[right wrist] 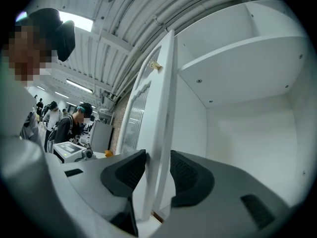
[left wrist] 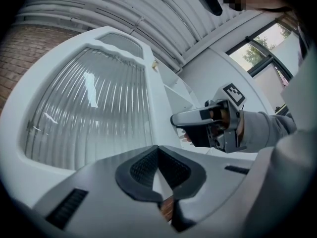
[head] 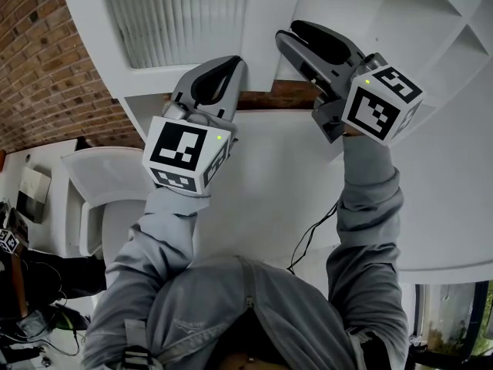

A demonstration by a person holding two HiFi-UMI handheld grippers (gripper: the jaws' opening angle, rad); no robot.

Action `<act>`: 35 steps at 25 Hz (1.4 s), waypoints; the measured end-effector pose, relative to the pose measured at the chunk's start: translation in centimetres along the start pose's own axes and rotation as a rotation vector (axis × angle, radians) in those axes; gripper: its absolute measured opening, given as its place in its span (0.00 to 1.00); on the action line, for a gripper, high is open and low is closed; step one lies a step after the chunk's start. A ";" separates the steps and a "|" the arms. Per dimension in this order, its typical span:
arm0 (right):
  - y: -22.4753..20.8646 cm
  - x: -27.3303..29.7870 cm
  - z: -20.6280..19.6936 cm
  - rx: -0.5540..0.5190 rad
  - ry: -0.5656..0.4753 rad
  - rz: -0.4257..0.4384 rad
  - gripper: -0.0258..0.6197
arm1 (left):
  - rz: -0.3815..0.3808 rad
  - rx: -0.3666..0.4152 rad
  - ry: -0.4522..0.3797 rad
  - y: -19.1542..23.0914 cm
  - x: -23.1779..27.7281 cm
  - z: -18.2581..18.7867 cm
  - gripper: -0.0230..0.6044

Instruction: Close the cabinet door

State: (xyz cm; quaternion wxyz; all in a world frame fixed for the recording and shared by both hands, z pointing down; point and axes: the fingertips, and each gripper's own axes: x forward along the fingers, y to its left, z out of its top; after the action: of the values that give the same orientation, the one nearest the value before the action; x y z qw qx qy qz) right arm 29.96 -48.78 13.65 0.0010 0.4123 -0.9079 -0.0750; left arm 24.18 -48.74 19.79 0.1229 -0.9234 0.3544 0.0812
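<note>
Because the cabinet door [right wrist: 161,108] looks stiff with breakable glass, hold its edge; the right gripper [right wrist: 157,157] has wide fingers around it, the left gripper [left wrist: 158,150] closed fingers.

No legible text, brand, number or sign noted. Only coded square markers, black on white, on cube of left gripper [head: 229,66] and cube of right gripper [head: 286,37], both just below cabinet door [head: 177,21]; not readable as characters.
</note>
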 end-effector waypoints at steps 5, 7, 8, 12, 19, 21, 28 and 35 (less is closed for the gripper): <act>-0.7 0.9 -0.2 0.012 -0.003 -0.008 0.30 | 0.006 -0.005 0.004 0.7 0.5 -0.3 0.04; -0.9 1.1 -0.3 0.018 -0.007 -0.011 0.30 | 0.008 -0.003 0.007 0.9 0.6 -0.4 0.04; -0.9 1.1 -0.3 0.020 -0.010 -0.012 0.30 | 0.009 -0.002 0.007 0.9 0.7 -0.4 0.04; -1.3 1.1 -0.4 0.028 -0.024 -0.014 0.30 | 0.010 0.000 0.007 0.8 0.9 -0.4 0.04; -1.5 1.2 -0.5 0.048 -0.032 -0.002 0.30 | 0.019 0.003 0.009 0.8 1.0 -0.5 0.04; -1.5 1.2 -0.5 0.045 -0.036 0.000 0.30 | 0.022 0.006 0.009 0.8 1.1 -0.5 0.04; -1.6 1.2 -0.4 0.013 -0.033 -0.026 0.30 | 0.034 0.019 0.028 0.7 1.2 -0.6 0.04; -1.7 0.9 -0.4 0.051 -0.056 -0.055 0.30 | 0.013 -0.009 0.071 -0.2 0.4 -1.6 0.04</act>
State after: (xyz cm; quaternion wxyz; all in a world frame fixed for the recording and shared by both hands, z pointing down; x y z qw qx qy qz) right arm 30.63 -50.63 13.77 -0.0370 0.4349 -0.8975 -0.0635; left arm 24.67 -49.31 21.27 0.1057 -0.9239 0.3641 0.0508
